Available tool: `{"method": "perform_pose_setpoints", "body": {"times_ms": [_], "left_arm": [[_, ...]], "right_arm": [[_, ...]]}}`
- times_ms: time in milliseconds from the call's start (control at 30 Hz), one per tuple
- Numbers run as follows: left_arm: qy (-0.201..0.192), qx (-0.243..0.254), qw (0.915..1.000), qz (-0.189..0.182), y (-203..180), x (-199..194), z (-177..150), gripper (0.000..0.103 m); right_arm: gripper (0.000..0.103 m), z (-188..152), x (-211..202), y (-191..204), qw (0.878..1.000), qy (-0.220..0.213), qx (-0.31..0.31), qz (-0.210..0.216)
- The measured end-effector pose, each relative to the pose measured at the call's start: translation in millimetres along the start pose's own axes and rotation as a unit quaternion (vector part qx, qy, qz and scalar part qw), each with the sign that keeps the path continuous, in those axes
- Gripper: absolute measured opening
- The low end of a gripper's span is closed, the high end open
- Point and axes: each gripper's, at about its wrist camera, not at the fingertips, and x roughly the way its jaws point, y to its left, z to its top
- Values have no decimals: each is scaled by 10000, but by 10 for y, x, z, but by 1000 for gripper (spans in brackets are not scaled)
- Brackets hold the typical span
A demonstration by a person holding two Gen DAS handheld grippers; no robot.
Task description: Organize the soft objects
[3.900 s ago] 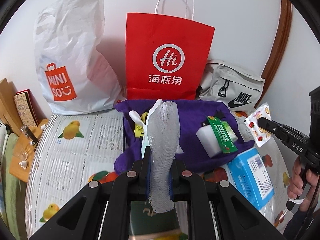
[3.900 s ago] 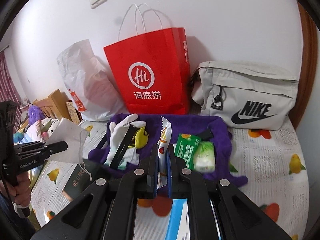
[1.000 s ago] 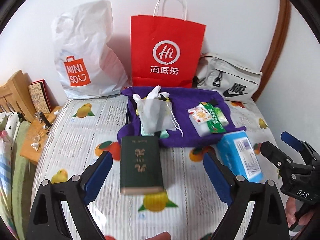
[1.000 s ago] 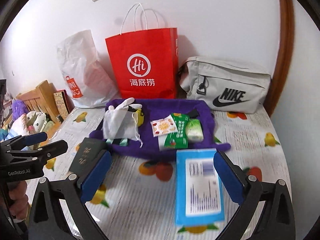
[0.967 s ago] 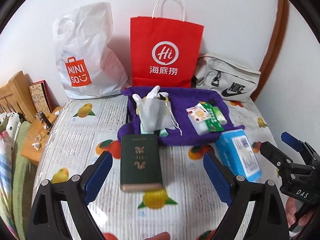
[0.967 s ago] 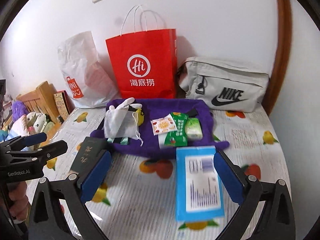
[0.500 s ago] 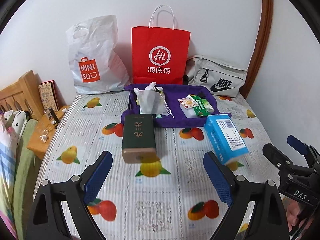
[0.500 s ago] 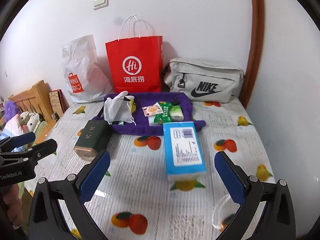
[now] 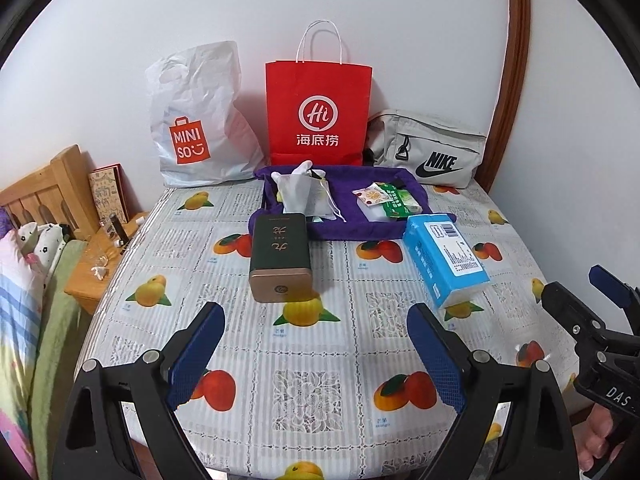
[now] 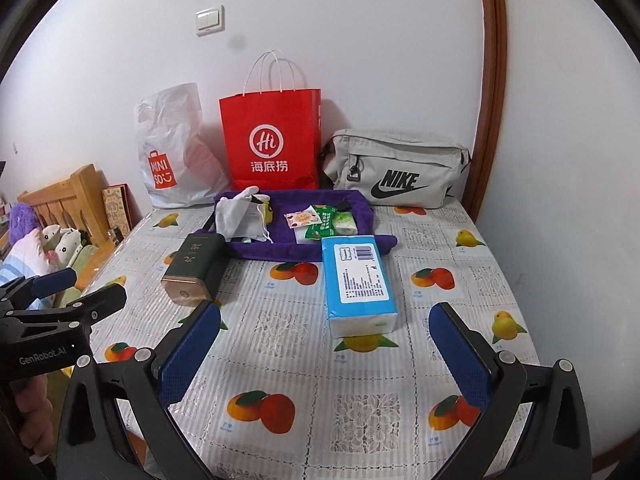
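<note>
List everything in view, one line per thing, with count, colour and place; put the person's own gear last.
Table: one, fruit-print cover, fills the foreground.
Purple cloth tray: one, at the back of the table.
White glove and pouch: white, in the tray's left part.
Snack packets: several, green and white, in the tray's right part.
Green tin: one, lying in front of the tray.
Tissue pack: one, blue, right of the tin.
Red paper bag: one, against the wall.
White plastic bag: one, left of it.
Grey pouch bag: one, right of it.
Left gripper: black with blue pads, open.
Right gripper: same, open.
</note>
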Motion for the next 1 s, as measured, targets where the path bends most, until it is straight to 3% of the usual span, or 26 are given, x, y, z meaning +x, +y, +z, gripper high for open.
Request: {"method": "perform_pose_setpoints", "body": {"times_ms": [1000], "left_arm": [[-27, -23, 10000, 34, 35, -73, -47, 93]], "right_arm": [[103, -69, -80, 10, 10000, -38, 85, -14]]}}
